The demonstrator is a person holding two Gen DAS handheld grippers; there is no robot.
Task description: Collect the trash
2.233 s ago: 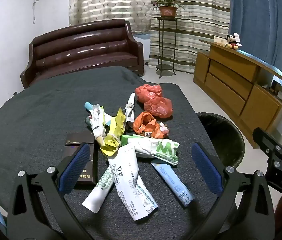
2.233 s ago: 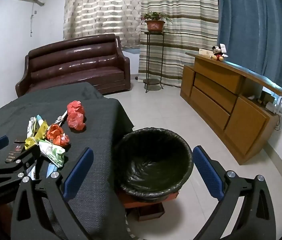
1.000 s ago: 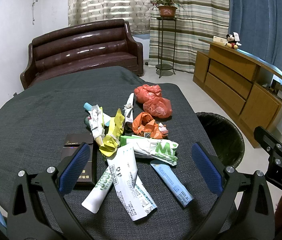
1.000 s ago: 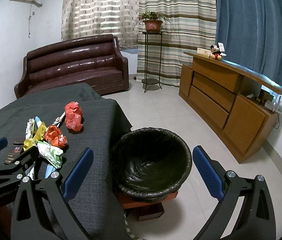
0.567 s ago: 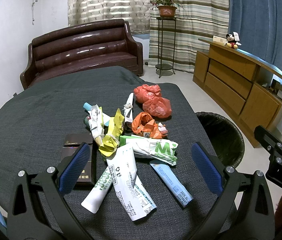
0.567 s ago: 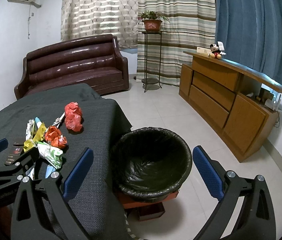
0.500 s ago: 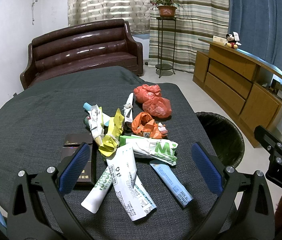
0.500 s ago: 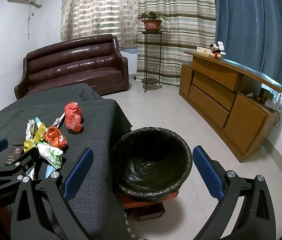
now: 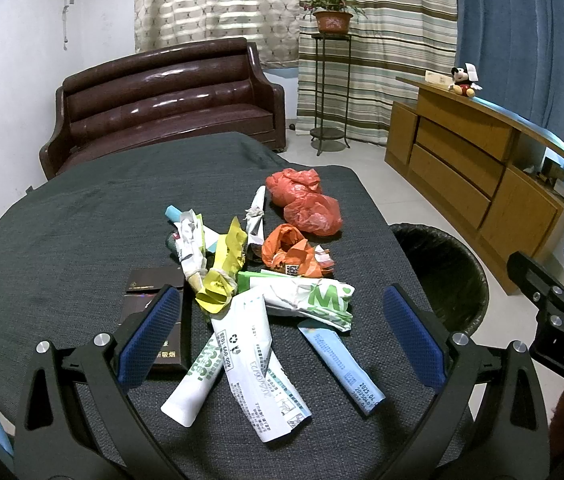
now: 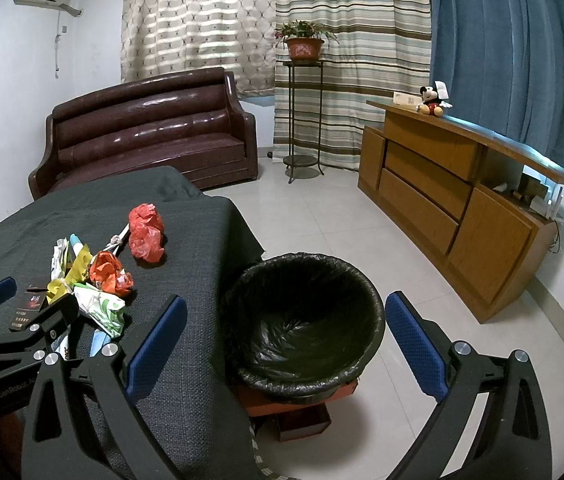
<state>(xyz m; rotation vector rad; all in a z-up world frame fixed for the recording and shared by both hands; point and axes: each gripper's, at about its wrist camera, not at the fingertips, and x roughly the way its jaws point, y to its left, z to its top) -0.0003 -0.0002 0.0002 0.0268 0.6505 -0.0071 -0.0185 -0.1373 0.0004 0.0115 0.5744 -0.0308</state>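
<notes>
Lining up over the litter
My left tool and right tool gape empty; bin waits at the desk's right edge

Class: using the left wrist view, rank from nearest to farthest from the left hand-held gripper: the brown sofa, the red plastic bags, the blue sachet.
1. Blue flat sachet, between the fingers, right side.
2. Red crumpled plastic bags, mid-table.
3. Brown leather sofa, beyond the table.
</notes>
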